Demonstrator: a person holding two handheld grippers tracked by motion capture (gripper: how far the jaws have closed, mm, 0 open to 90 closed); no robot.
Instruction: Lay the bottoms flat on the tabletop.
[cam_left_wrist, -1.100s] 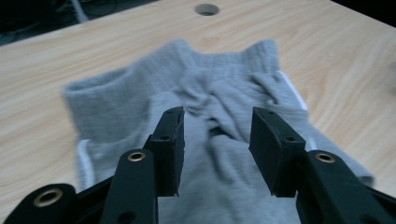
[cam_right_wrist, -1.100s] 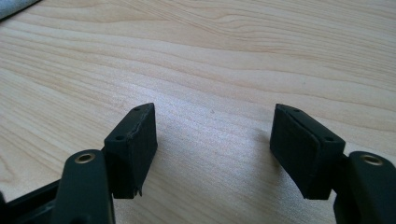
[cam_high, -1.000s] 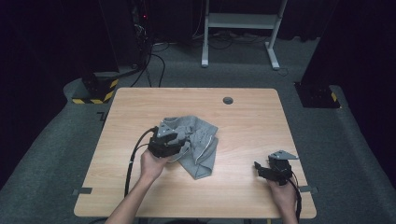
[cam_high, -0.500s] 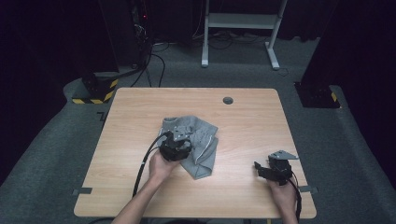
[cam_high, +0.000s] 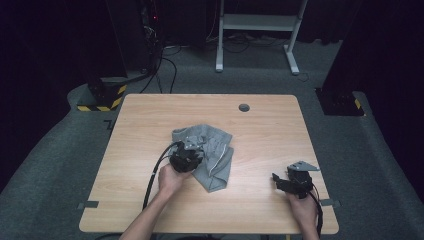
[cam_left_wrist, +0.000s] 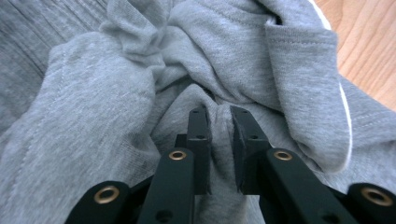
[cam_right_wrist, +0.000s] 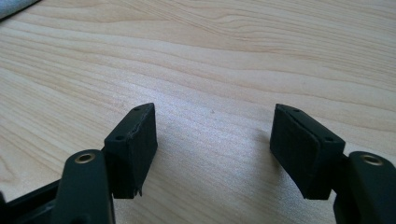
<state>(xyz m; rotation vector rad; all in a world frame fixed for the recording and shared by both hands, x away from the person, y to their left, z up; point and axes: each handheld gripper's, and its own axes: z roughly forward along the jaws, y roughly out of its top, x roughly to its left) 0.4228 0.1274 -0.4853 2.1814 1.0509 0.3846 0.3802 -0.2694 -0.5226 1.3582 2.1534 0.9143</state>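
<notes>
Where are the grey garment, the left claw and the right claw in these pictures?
grey garment (cam_high: 216, 165): high view, on its lower right fold.
left claw (cam_left_wrist: 219, 122): left gripper view, midway between the tips, which pinch a fold of the cloth.
right claw (cam_right_wrist: 214, 126): right gripper view, the open gap above bare table.

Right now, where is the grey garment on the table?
In the high view the grey garment lies crumpled near the table's centre, under the left gripper, well left of the right gripper.
</notes>
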